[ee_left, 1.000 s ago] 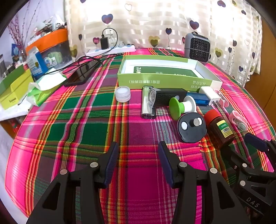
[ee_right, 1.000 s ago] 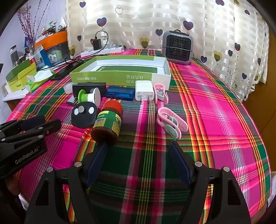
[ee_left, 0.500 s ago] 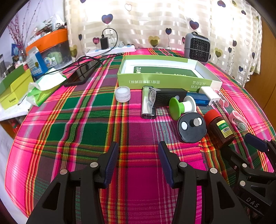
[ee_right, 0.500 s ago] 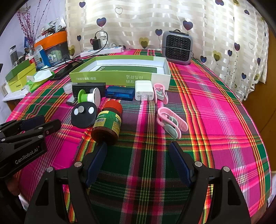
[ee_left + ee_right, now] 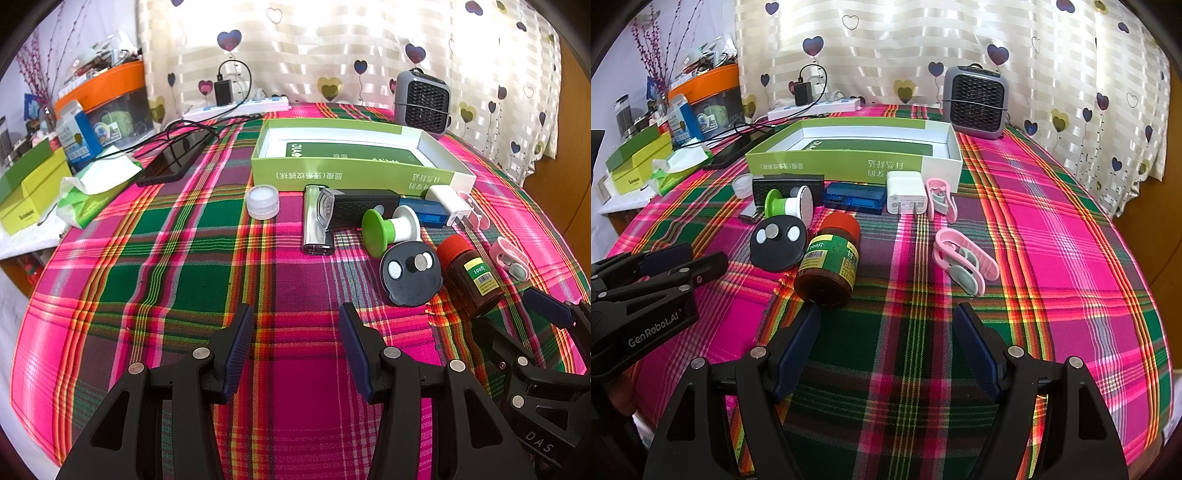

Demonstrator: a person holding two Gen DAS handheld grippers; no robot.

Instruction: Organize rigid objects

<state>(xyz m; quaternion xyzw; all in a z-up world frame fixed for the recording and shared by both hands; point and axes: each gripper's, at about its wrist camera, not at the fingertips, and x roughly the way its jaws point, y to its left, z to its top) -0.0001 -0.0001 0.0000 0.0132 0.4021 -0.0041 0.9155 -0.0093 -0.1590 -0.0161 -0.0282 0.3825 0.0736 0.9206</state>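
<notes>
Both grippers hang low over the table (image 5: 1071, 192) with its bright checked cloth. The left gripper (image 5: 295, 332) has its fingers spread apart and holds nothing. The right gripper (image 5: 886, 332) is spread wide too, also holding nothing, and the brown bottle (image 5: 831, 258) with the red cap lies on its side just past its left finger. Beside the bottle sit a black disc (image 5: 778, 240) and a green-and-white spool (image 5: 788, 203). A pink clip (image 5: 964, 260) lies a bit to the right. Behind them all stands a green box (image 5: 849, 162) (its top is open).
</notes>
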